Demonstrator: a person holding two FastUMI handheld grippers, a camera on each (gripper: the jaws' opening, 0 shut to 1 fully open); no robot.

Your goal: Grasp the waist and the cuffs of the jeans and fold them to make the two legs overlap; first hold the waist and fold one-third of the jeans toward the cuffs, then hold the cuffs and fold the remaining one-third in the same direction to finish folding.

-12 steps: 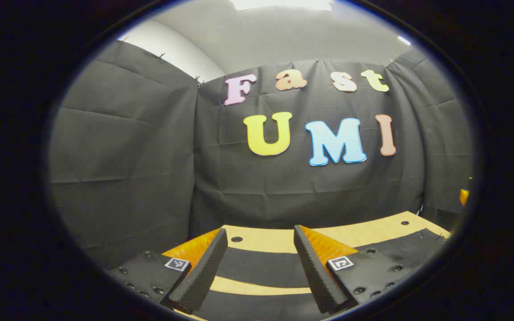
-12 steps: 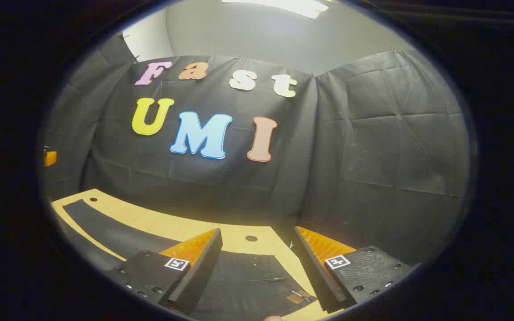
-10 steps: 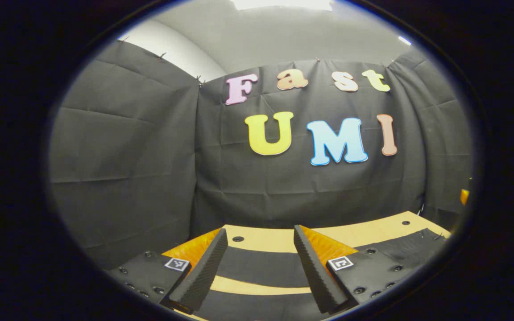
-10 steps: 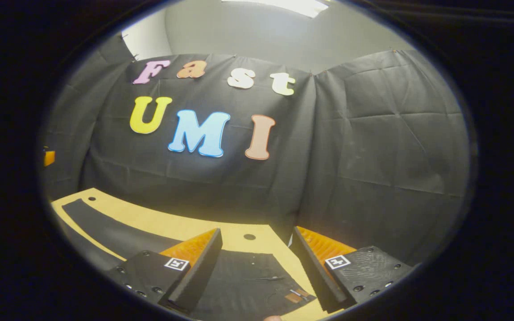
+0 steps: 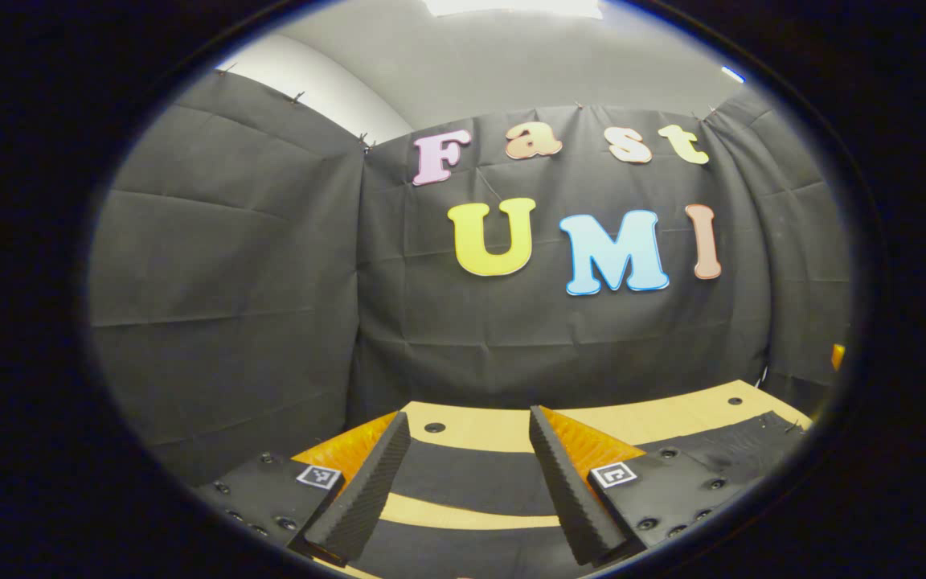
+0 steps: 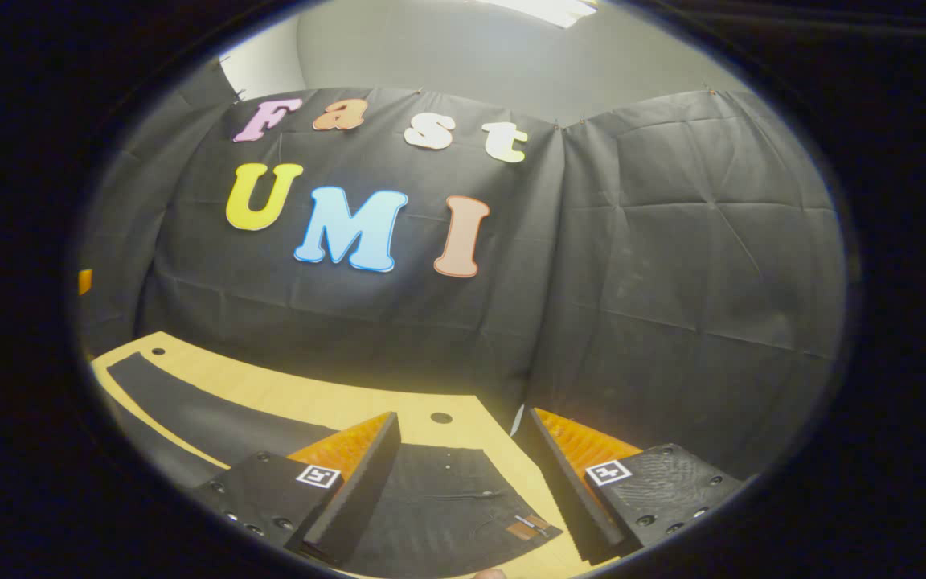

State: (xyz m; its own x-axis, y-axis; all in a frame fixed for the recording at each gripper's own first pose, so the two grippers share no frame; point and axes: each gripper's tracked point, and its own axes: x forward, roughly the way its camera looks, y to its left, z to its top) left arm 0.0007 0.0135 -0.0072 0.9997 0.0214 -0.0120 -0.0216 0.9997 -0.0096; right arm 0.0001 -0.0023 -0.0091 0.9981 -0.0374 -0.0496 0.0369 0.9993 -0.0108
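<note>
While both tools stay spread above the jeans, the right tool has tilted slightly.

Jeans: dark matt cloth, flat, with tiny shiny rivets and a brown leather-like patch at the waist; same dull weave in the left gripper view. Table: pale wood-look board, smooth, faint sheen, drilled with round holes. Left gripper: ridged, foam-like matt pads on the fingers, ribbed plastic behind, matt plates with glossy screw heads and paper-like printed tags. Right gripper: same ridged matt pads, ribbed plastic, one plate smudged with fingerprints. Wall: creased matt cloth, pinned at the top.
</note>
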